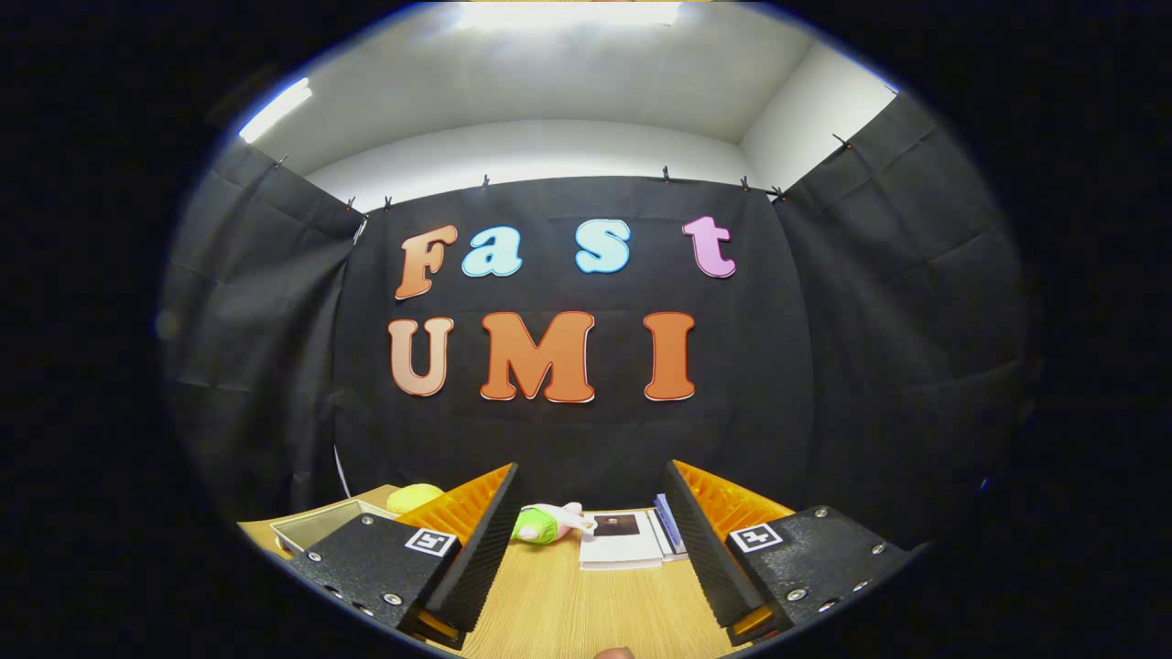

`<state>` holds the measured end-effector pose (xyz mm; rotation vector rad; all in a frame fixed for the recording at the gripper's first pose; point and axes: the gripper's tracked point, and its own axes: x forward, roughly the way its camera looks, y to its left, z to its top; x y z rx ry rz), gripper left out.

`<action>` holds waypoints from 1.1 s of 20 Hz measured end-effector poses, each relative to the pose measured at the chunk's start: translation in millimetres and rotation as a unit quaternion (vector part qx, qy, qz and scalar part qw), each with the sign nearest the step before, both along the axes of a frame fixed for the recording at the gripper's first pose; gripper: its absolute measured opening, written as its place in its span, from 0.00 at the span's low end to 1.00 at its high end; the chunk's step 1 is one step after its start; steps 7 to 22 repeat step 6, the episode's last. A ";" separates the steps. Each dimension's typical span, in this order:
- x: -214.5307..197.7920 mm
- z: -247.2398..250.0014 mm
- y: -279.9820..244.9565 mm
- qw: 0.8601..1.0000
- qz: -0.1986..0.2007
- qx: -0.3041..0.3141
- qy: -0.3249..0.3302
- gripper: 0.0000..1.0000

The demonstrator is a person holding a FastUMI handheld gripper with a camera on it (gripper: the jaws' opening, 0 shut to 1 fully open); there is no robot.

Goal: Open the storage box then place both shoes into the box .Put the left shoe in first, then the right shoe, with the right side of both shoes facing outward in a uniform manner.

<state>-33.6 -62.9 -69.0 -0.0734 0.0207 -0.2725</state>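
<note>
With my gripper [591, 540] fingers spread wide over the light wooden table [586, 613], gripping nothing, I should tilt down to find the storage box first.

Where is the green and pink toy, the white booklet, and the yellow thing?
Green and pink toy [547, 523], gripper view, on its green body.
White booklet [621, 542], gripper view, on its white cover.
Yellow thing [414, 497], gripper view, on its rounded top.
</note>
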 end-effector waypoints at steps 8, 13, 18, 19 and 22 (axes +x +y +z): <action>-0.8 -0.3 -11.2 1.000 -0.006 0.001 0.000 0.93; -0.8 -0.3 -11.2 1.000 -0.006 0.001 0.000 0.93; -0.8 -0.3 -11.2 1.000 -0.006 0.001 0.000 0.93; -0.8 -0.3 -11.2 1.000 -0.006 0.001 0.000 0.93; -0.8 -0.3 -11.2 1.000 -0.006 0.001 0.000 0.93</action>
